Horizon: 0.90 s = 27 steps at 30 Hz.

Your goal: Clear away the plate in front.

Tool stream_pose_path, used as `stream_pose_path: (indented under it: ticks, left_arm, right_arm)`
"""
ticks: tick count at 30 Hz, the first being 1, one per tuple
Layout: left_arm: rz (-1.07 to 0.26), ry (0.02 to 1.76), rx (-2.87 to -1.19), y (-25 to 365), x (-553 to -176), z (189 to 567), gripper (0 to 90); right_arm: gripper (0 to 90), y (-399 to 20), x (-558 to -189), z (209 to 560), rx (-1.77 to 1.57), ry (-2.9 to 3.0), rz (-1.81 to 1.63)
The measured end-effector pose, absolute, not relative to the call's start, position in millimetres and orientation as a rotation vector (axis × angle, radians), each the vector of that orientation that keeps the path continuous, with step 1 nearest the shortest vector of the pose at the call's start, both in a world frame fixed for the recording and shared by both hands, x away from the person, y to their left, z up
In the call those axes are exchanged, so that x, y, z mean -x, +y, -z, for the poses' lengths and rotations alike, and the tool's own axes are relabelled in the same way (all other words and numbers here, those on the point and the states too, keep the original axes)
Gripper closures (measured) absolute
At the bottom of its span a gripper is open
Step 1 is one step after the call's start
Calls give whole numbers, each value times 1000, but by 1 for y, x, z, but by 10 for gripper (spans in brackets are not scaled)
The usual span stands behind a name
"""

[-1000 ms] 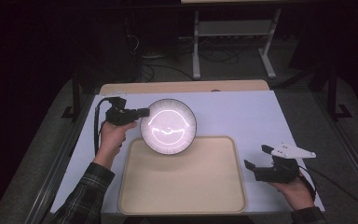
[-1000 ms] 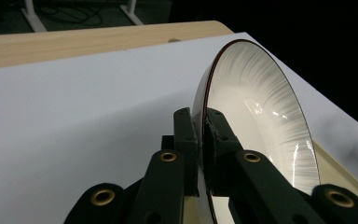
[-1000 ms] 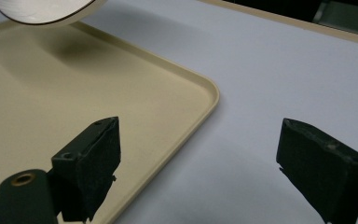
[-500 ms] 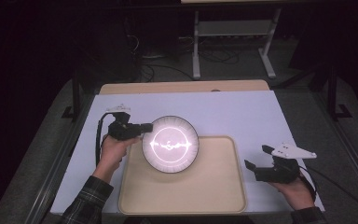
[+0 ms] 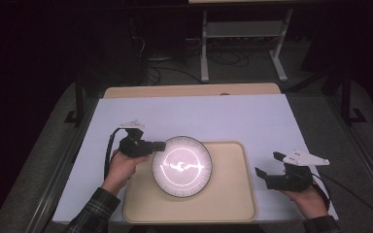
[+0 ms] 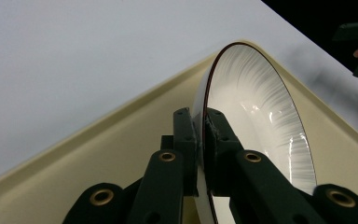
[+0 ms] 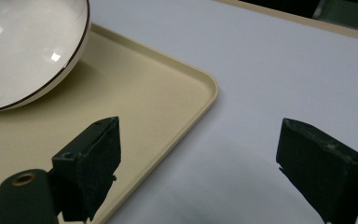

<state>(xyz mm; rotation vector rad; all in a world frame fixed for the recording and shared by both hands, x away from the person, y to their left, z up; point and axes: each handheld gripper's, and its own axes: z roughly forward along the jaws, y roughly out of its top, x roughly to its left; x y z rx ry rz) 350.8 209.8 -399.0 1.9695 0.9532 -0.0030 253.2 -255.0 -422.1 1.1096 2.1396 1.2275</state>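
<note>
A white plate with a thin dark rim hangs over the left half of the beige tray. My left gripper is shut on the plate's left rim. In the left gripper view the two black jaws pinch the rim and the plate stands tilted over the tray. My right gripper rests open on the table just right of the tray, with nothing between its jaws. In the right gripper view the plate sits at the upper left, above the tray.
White sheet covers the table, with a wooden strip along the far edge. Dark floor, cables and a metal stand lie beyond the table.
My left gripper has carried the plate toward me and down, from over the tray's far left edge to well over the tray. The right gripper has stayed put.
</note>
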Motion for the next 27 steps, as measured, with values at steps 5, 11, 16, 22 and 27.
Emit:
stream_pose_path:
  ticks: [5,11,16,22,27]
  left_arm:
    - [-10,939,-1979,209,-347,400,852]
    - [-12,942,-2000,211,-350,404,856]
    - [-26,949,-2041,209,-351,409,865]
    - [-14,951,-2054,207,-352,413,863]
    - [-17,951,-2076,204,-352,417,861]
  right_arm:
    - [128,-255,-252,422,-1101,2140,-1226]
    - [128,-253,-252,423,-1095,2148,-1222]
    - [128,-252,-253,424,-1096,2155,-1214]
    - [128,-252,-253,424,-1090,2164,-1209]
    - [128,-252,-252,425,-1090,2166,-1205]
